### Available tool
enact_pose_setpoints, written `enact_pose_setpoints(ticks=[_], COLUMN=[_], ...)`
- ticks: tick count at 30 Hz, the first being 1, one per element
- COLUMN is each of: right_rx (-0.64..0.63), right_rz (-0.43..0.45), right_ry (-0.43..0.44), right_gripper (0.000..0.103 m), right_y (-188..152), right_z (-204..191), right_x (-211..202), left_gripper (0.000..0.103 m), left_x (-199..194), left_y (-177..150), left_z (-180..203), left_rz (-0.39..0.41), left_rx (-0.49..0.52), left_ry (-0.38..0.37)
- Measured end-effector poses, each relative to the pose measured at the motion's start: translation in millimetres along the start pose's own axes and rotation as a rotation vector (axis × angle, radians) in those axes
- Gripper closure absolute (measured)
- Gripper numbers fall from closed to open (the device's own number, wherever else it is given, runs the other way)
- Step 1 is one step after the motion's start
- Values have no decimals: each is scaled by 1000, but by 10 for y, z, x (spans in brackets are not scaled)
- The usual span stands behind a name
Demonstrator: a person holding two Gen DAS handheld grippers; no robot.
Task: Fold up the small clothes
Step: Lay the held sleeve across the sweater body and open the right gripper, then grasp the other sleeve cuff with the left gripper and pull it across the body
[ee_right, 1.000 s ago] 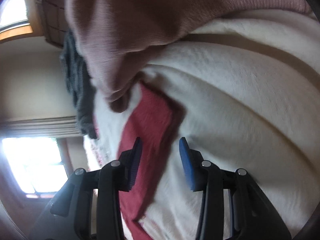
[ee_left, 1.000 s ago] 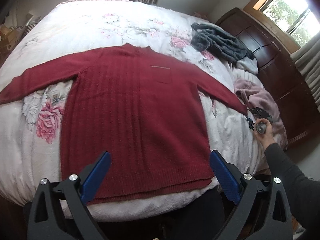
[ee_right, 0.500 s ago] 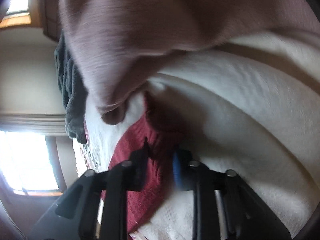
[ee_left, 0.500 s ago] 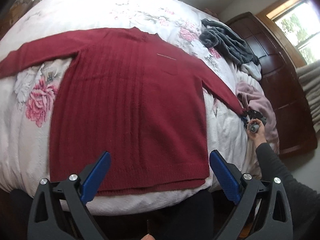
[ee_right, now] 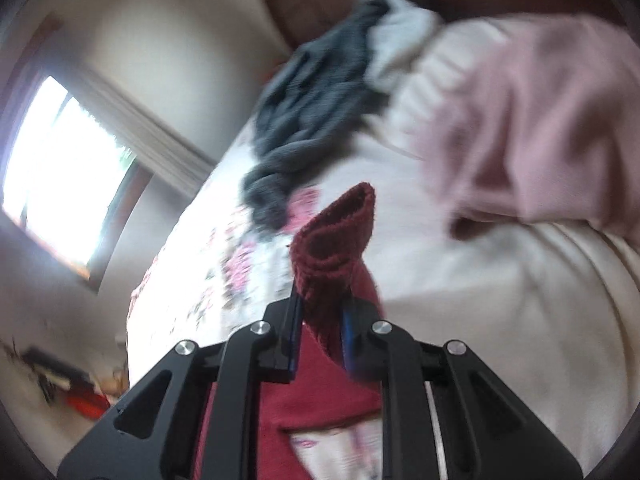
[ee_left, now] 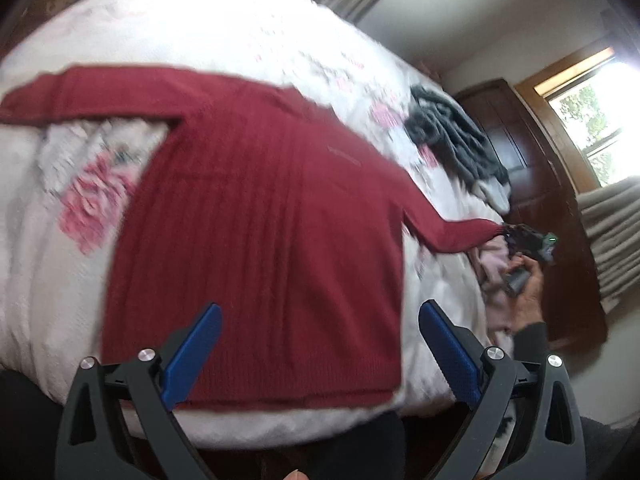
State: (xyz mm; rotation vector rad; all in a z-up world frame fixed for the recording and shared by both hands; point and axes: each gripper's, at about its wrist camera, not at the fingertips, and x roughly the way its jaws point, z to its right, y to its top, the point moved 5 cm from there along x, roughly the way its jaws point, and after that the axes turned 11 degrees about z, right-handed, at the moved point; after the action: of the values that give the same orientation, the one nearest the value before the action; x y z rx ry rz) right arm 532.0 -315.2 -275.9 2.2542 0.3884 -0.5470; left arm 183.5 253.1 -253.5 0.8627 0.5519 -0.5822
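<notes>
Bedroom, floral bedspread [ee_left: 120,264]. Red knit sweater [ee_left: 260,240] lies flat, body ahead of the wide-apart left gripper [ee_left: 320,354], which hovers empty. Right gripper [ee_right: 320,328] is clamped on the sleeve cuff [ee_right: 336,236], which sticks out past its tips, raised, likely to fold the sleeve inward. Ribbed, soft, limp.
</notes>
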Motion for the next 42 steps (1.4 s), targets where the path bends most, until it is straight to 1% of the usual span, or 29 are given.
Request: enact_pose_setpoints(ticks=[2, 4, 7, 9, 10, 13, 15, 18, 21, 23, 26, 28, 30, 31, 32, 33, 34, 35, 36, 38, 39, 42], right_rx=[-41, -78, -156, -222, -248, -364, -422, -492, -576, -610, -684, -706, -719, -725, -728, -719, -701, -679, -647, -588, -564, -422], right_rz=[-3, -20, -45, -77, -89, -132, -162, -207, -213, -238, -278, -297, -287, -259, -237, -202, -188, -176, -148, -99, -85, -9], right_ry=[24, 54, 86, 108, 112, 116, 118, 114, 105, 91, 72, 72, 94, 102, 105, 135, 164, 187, 201, 206, 202, 186], right_gripper=[88, 88, 88, 88, 88, 88, 88, 88, 88, 88, 87, 81, 58, 35, 26, 23, 18, 18, 18, 18, 18, 18], right_y=[-66, -206, -467, -739, -893, -1382, -1701, -2146, -2549, -2784, -3190, -3395, -3524, -3543, -3541, -3520, -3497, -3472, -3425, -3334, -3308, -3209], right_z=[-292, -640, -1104, -1419, -1558, -1907, -2070, -2216, -2308, -2324, -2313, -2293, -2257, -2224, -2200, -2142, -2086, -2012, -1906, -1731, -1672, -1447], right_x=[1, 95, 190, 289, 284, 414, 522, 713, 890, 1027, 1229, 1255, 1213, 1121, 1038, 844, 698, 554, 386, 184, 147, 19], left_gripper=[4, 4, 4, 4, 4, 4, 4, 4, 4, 4, 4, 4, 4, 4, 4, 4, 4, 4, 4, 4, 4, 4], left_x=[2, 30, 60, 97, 128, 158, 209, 352, 504, 620, 828, 1020, 1248, 1356, 1469, 1585, 1746, 1895, 2010, 2340, 2555, 3040], left_y=[43, 79, 125, 152, 205, 365, 461, 573, 659, 691, 743, 757, 770, 775, 780, 794, 813, 836, 850, 868, 871, 877], left_z=[10, -8, -86, -150, -164, -162, -159, -173, -178, -183, -239, -263, -291, -299, -306, -313, -303, -287, -268, -160, -94, 35], left_rz=[-18, -36, -45, -66, -65, -24, -11, -22, -26, -37, -54, -75, -95, -108, -125, -137, -146, -152, -153, -171, -198, -281], left_rx=[50, 90, 82, 82, 101, 154, 164, 152, 143, 115, 39, -5, -46, -73, -110, -154, -204, -228, -237, -240, -259, -300], left_ry=[3, 33, 31, 39, 59, 96, 94, 73, 54, 22, -40, -96, -151, -179, -207, -239, -286, -301, -299, -315, -320, -346])
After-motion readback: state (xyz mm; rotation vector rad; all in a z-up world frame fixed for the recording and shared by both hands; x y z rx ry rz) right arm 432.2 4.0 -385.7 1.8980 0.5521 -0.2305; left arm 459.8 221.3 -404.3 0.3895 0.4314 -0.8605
